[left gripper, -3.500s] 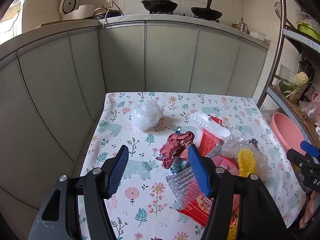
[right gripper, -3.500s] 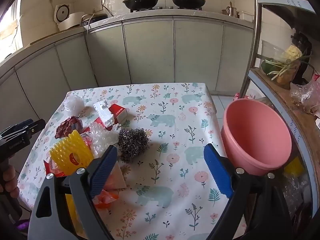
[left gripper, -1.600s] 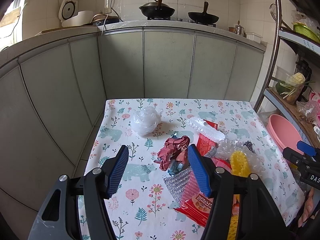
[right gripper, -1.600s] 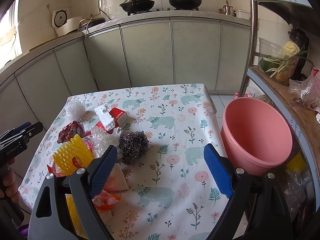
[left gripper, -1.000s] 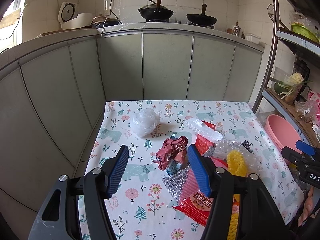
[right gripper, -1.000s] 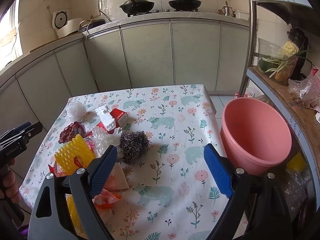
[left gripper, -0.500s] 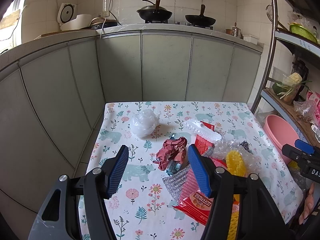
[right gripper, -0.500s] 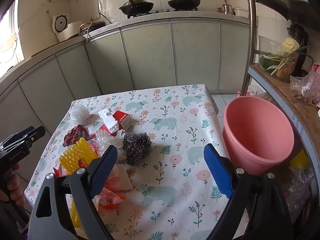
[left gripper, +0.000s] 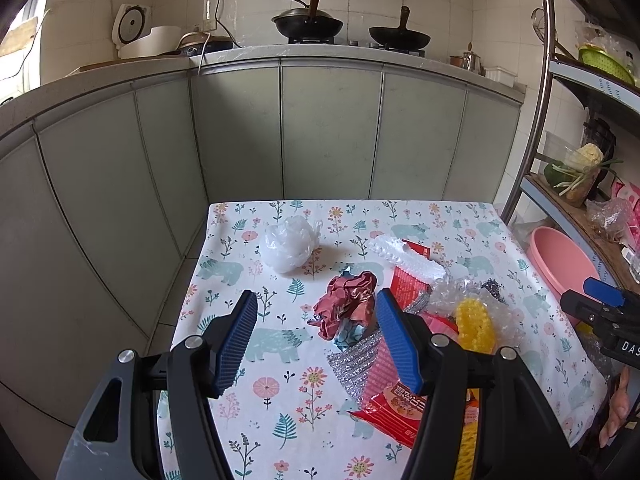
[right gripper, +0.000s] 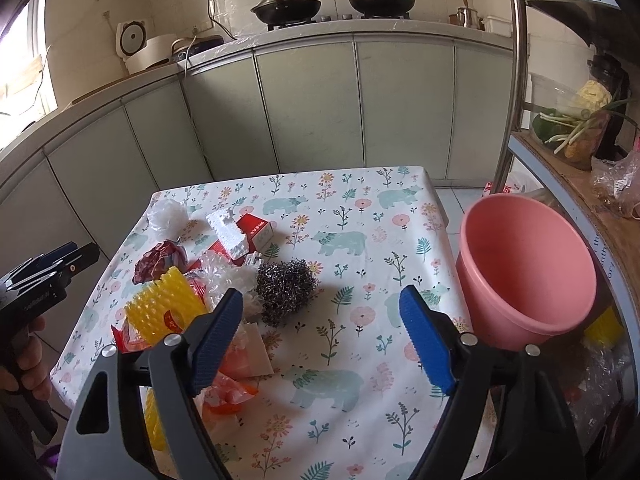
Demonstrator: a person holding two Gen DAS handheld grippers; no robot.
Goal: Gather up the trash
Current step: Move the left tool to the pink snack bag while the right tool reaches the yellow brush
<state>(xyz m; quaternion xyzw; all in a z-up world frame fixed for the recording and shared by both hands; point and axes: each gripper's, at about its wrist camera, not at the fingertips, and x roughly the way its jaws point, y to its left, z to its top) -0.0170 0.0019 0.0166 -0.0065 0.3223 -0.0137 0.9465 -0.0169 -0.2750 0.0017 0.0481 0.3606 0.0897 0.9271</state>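
Trash lies on the flowered tablecloth [left gripper: 280,384]: a white plastic ball [left gripper: 289,249], a crumpled red foil wrapper [left gripper: 348,308], a white foam piece [left gripper: 404,258] on a red box [right gripper: 256,230], bubble wrap [right gripper: 224,276], a yellow spiked piece [right gripper: 164,304], red snack packets [left gripper: 396,408] and a steel wool scourer [right gripper: 285,286]. A pink bucket [right gripper: 528,264] stands off the table's right edge. My left gripper [left gripper: 316,332] is open and empty, above the table short of the foil wrapper. My right gripper [right gripper: 322,330] is open and empty, above the table short of the scourer.
Grey-green kitchen cabinets [left gripper: 328,128] wrap the table's far and left sides, with pans [left gripper: 308,24] on the counter. A metal shelf rack [right gripper: 520,80] with vegetables and bags stands at the right, behind the bucket.
Both grippers have drawn back and up a little, so more of the table shows. Nothing on the table has moved.
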